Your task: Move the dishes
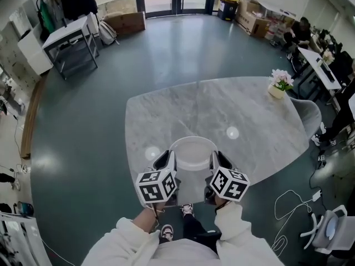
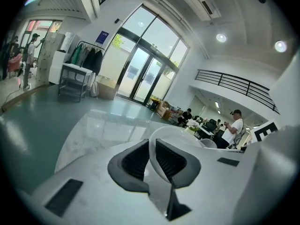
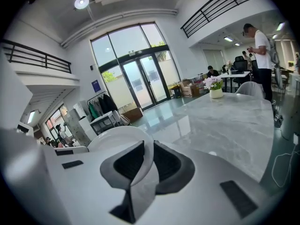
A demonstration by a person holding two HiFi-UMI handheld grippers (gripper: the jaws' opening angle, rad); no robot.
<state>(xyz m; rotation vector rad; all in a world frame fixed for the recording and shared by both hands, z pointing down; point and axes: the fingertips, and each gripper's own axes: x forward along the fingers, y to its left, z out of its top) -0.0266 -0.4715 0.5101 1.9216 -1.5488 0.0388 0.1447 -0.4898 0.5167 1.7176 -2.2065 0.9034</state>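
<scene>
The fingers (image 2: pixel 133 162) of your left gripper (image 1: pixel 166 160) are closed narrow on the left rim of the white dish (image 1: pixel 192 151), with the thin edge running straight up between the dark pads. The dish spans the gap between your two hands, over the near part of the marble table (image 1: pixel 233 107) and close to the edge by your feet. I can't tell whether its base is on the stone or just above it. On the other side, your right gripper (image 1: pixel 217 160) pinches the right rim the same way, rim between pads, jaws a little less narrow.

Both grips hold only a sliver of smooth glazed rim, and that is your main risk. If one hand drifts away from the other, or rolls on its own, the rim could slide out of that pair of pads and the dish would swing down from the other. Pushing the hands together could lever the dish against the pads and pop it free.

The near edge is the second risk. Release too close to it, or before the base is flat, and the dish may tip off toward your shoes.

The flower pot (image 1: pixel 279 85) at the far right corner is well apart.
</scene>
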